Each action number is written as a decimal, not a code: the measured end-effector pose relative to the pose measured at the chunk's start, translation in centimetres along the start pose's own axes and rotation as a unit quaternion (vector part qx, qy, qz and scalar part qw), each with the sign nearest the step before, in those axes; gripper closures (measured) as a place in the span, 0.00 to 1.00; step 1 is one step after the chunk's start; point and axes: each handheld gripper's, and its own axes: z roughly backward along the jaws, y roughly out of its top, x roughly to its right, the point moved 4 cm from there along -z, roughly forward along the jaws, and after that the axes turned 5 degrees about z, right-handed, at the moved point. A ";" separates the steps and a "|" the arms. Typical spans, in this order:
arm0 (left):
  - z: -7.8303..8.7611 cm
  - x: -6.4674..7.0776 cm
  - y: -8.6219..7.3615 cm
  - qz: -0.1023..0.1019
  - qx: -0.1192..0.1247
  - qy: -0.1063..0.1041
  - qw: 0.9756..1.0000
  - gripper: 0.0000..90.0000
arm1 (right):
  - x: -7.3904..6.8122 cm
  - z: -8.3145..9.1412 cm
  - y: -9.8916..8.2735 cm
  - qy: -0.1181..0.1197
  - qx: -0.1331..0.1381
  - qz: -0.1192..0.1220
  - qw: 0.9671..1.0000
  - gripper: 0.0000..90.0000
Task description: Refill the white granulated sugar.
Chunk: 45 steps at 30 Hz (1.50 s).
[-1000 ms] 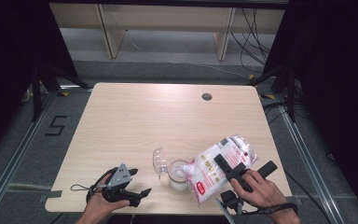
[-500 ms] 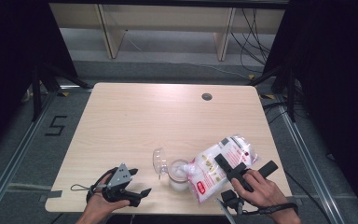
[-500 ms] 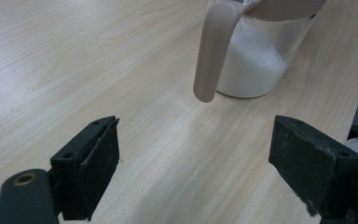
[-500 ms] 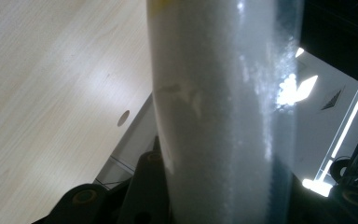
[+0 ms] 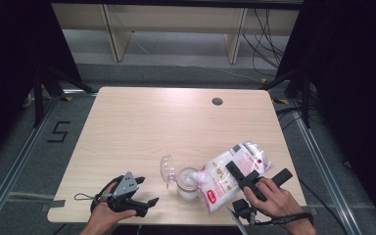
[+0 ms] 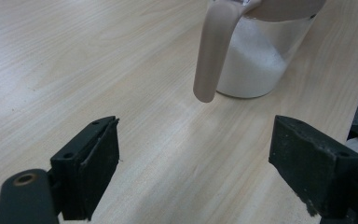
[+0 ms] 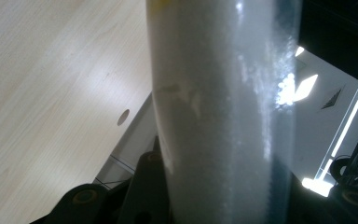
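**Right tongs clamp a tilted bag at the jar, left tongs rest apart**

The right gripper (image 5: 242, 178) is clamped on a clear bag of white granules (image 5: 227, 176), its jaws pressed on either side of the bag. In the right gripper view the bag (image 7: 223, 112) stands as a pale, grainy column rising from between the jaws. From above, the bag is tilted, its lower end down at the mouth of a glass jar (image 5: 187, 183) near the front edge of the wooden table (image 5: 152, 122), its upper end raised toward the right. The jar is partly filled with the same white granules, and its hinged lid (image 5: 167, 169) is swung back to the left.

The left gripper (image 5: 139, 205) lies low at the front left of the table, held by the person's hand, well apart from the jar. Its jaws stand wide apart with nothing between them; in the left gripper view the jar (image 6: 256, 56) sits ahead on the tabletop.
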 end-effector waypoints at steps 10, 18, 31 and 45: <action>-0.1 0.1 0.0 0.004 0.009 0.000 1.000 0.17 | -0.1 0.0 0.0 0.000 0.002 -0.003 1.000 0.87; -0.1 0.1 0.0 0.004 0.009 0.000 1.000 0.17 | 0.0 -0.1 -0.1 -0.005 0.007 0.003 1.000 0.87; 0.0 0.0 0.0 -0.001 0.003 0.001 1.000 0.17 | -0.1 0.1 -0.4 0.001 -0.003 -0.004 1.000 0.87; -0.1 0.0 0.0 0.004 0.007 -0.002 1.000 0.17 | -0.1 -0.1 -0.3 -0.005 0.007 -0.005 1.000 0.87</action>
